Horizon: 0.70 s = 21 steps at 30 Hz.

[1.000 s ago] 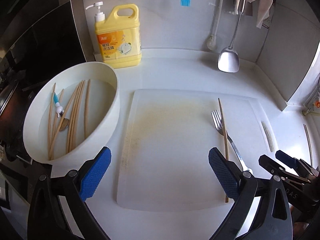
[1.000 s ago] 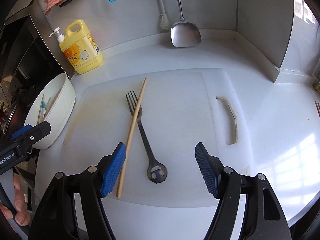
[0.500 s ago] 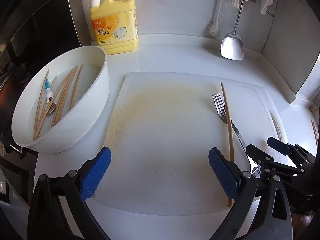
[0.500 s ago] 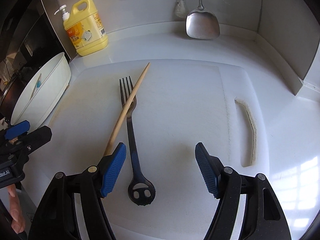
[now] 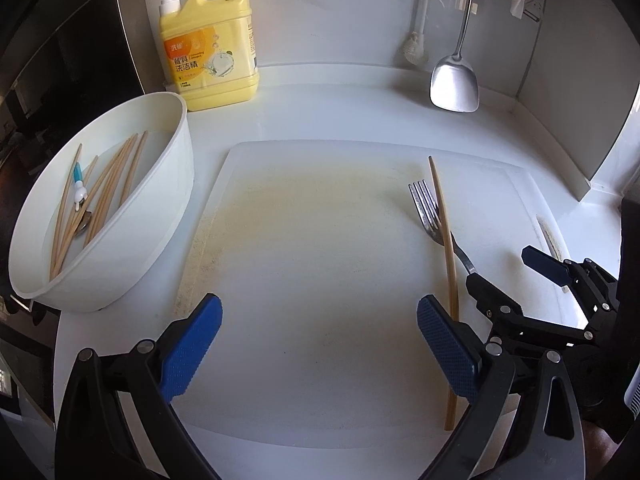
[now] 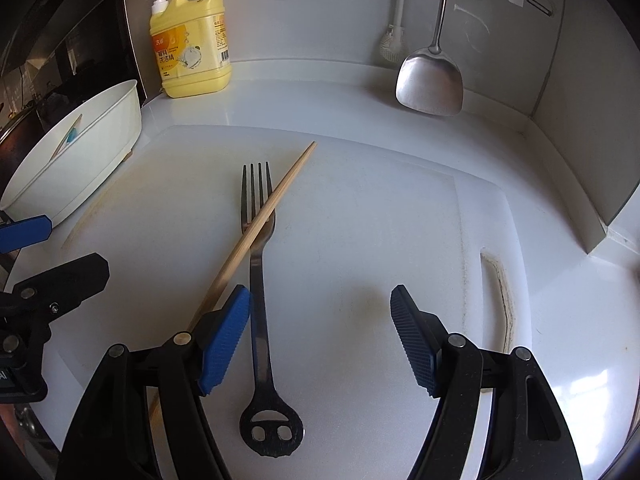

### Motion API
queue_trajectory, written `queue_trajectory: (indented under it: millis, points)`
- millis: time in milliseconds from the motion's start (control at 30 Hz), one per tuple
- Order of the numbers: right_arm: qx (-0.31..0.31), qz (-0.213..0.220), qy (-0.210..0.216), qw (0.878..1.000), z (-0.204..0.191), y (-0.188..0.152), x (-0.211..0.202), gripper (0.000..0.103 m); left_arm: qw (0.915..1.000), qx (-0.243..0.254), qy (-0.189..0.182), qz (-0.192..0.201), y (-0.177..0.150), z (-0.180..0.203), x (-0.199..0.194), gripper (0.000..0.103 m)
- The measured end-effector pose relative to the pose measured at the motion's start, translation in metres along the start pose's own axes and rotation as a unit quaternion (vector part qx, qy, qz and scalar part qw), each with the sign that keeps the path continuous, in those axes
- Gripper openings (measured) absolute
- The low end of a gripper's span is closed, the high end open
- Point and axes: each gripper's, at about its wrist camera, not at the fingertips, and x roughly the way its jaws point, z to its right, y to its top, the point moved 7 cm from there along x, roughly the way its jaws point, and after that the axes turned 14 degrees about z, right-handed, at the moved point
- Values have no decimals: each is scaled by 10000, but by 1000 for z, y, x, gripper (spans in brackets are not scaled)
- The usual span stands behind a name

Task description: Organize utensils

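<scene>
Pick-up step: right hand-held gripper (image 6: 320, 334) open and empty, straddling the fork (image 6: 258, 280) handle at lower centre of the cutting board (image 6: 360, 208), chopstick (image 6: 256, 228) crossing its tines; left hand-held gripper (image 5: 318, 346) open, empty; next likely: descend, close on handle without catching chopstick.

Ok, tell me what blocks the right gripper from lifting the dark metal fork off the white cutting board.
One thing: the wooden chopstick lies diagonally across the dark metal fork near its tines. The right gripper is open, with the fork's handle beside its left pad; nothing else covers the fork on the white cutting board.
</scene>
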Motion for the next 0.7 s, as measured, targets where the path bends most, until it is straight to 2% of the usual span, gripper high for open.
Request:
queue_trajectory:
  millis: [400, 700]
  points:
    - [81, 75, 20, 9999, 23, 7, 12, 69, 9999, 2, -121, 26, -1, 21, 14, 96]
    - [141, 73, 64, 9999, 38, 11, 17, 69, 9987, 191, -430, 183, 2, 46, 15, 96]
